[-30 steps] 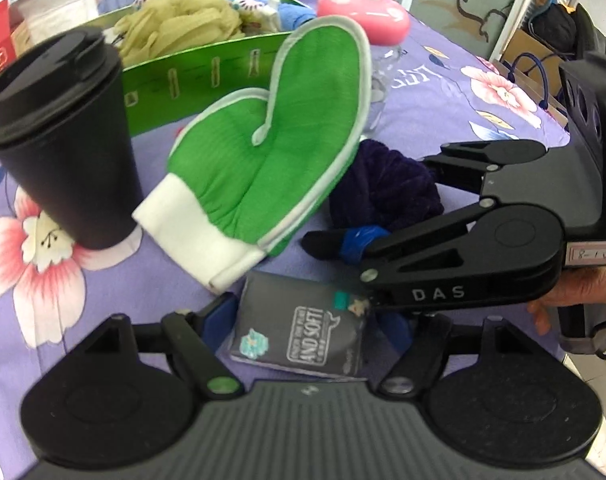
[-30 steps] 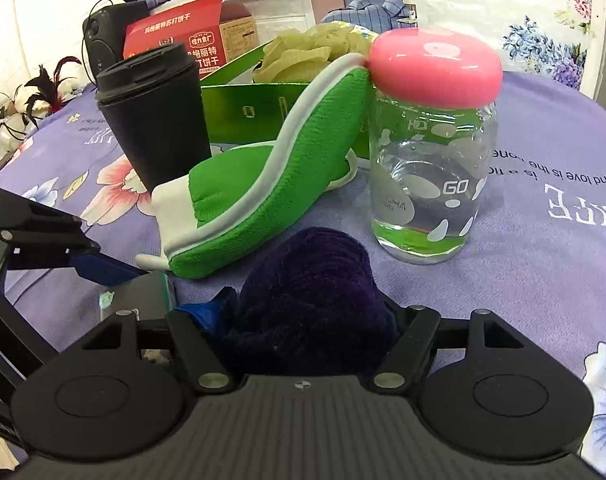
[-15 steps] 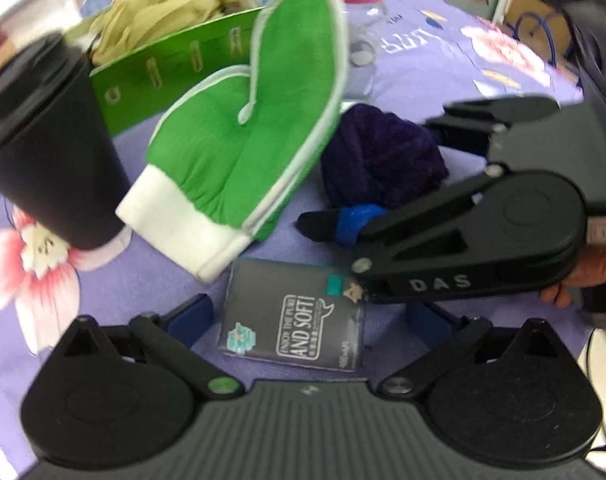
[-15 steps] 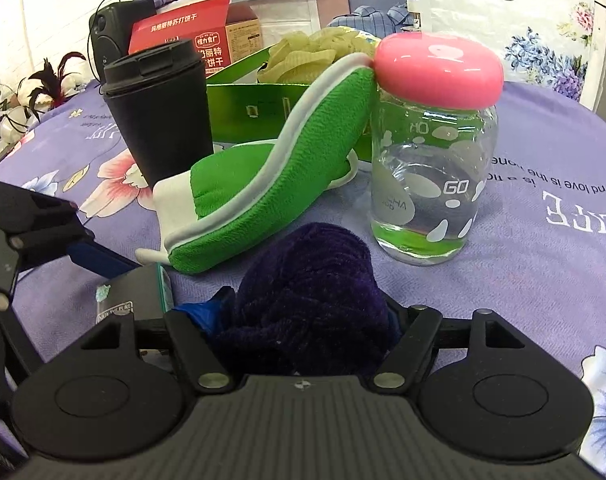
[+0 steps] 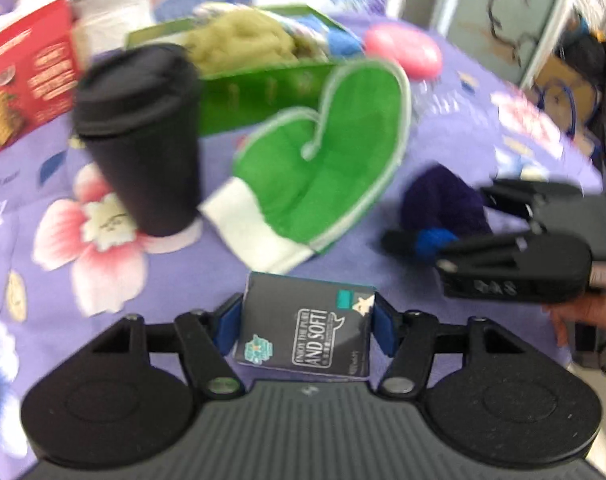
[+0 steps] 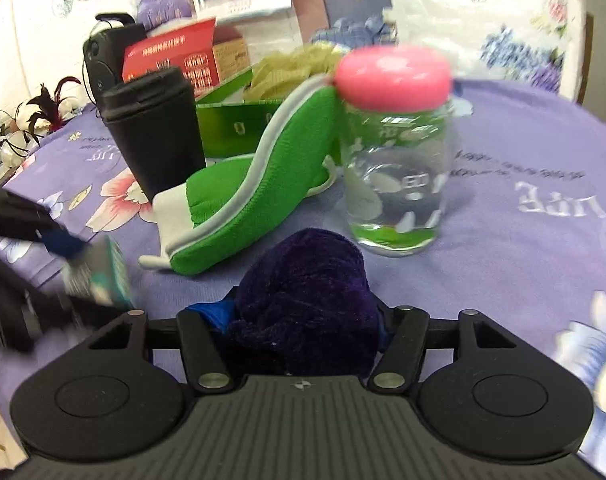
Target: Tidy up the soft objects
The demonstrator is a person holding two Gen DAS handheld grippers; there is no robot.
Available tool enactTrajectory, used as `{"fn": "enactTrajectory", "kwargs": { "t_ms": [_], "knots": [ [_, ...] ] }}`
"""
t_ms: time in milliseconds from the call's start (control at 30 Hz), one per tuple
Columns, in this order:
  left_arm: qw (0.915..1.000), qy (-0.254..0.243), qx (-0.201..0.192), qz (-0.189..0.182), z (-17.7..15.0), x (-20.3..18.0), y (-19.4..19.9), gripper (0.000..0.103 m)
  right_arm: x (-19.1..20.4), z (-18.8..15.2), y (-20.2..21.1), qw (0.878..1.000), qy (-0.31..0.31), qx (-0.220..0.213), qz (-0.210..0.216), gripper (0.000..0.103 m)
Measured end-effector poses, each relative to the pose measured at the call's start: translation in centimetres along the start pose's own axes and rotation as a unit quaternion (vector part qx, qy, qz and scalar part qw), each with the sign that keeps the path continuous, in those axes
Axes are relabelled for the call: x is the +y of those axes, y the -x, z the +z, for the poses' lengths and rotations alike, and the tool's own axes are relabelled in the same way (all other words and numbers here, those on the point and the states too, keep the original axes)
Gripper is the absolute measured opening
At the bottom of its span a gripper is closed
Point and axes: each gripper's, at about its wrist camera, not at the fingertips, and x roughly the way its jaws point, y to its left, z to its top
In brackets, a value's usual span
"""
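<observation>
On the purple floral bedsheet [image 6: 523,264] in front of you, both tools are already loaded. Your left gripper [image 5: 305,330] is closing its 2 blue pads on the sides of the dark tissue pack [image 5: 305,334], which sits squarely between them, gripped across its narrow width so the soft packet does not fold. Your right gripper [image 6: 303,320] is closing on the dark purple plush cloth [image 6: 303,292], bunched into a ball that fills the gap between the jaws; squeezing it as a bundle keeps loose ends from trailing.

From the left wrist view, the green box [image 5: 259,92] lies at 12 o'clock, already holding a yellow-green mesh sponge [image 5: 239,40] and some blue fabric, so it reads as the collecting bin for soft things. The green bath mitt [image 5: 323,168] leans between you and that box, its tip propped against the pink-lidded glass jar [image 6: 395,152], likely just where it was dropped. It is not yet sorted.

The black lidded cup [image 5: 143,136] stands at 10 o'clock, just beside the mitt's white cuff. Cup and jar are hard items flanking your path, so I judge you need to carry both loads above them to reach the box.
</observation>
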Motion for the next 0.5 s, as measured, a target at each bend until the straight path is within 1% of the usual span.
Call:
{"fn": "enactTrajectory", "kwargs": {
  "t_ms": [33, 100, 167, 233, 300, 367, 467, 500],
  "knots": [
    [0.9997, 0.021, 0.0, -0.015, 0.2, 0.9, 1.0, 0.064, -0.1, -0.1, 0.9, 1.0, -0.001, -0.002, -0.002, 0.046],
    [0.9977, 0.064, -0.003, -0.021, 0.9, 2.4, 2.9, 0.064, -0.5, 0.2, 3.0, 1.0, -0.006, -0.014, 0.004, 0.046],
    [0.9974, 0.068, -0.025, -0.001, 2.3, 3.5, 5.2, 0.064, -0.9, 1.8, 5.5, 0.999, -0.006, -0.04, 0.011, 0.046],
    [0.9963, 0.062, -0.056, 0.021, 4.0, 4.1, 7.6, 0.064, -1.4, 5.0, 7.7, 0.997, 0.003, -0.082, 0.007, 0.046],
    [0.9946, 0.058, -0.08, 0.032, 6.8, 5.0, 9.4, 0.064, -1.9, 8.9, 8.4, 0.994, 0.024, -0.109, 0.002, 0.046],
    [0.9922, 0.051, -0.107, 0.039, 10.2, 5.7, 10.4, 0.064, -2.6, 13.5, 7.1, 0.991, 0.051, -0.122, -0.008, 0.047],
    [0.989, 0.037, -0.136, 0.043, 16.3, 6.7, 9.6, 0.065, -4.1, 18.9, 2.7, 0.991, 0.067, -0.113, -0.022, 0.047],
    [0.9887, 0.023, -0.14, 0.047, 18.4, 6.7, 8.5, 0.082, -4.5, 20.3, 0.9, 0.992, 0.068, -0.106, -0.027, 0.047]
  ]
}}
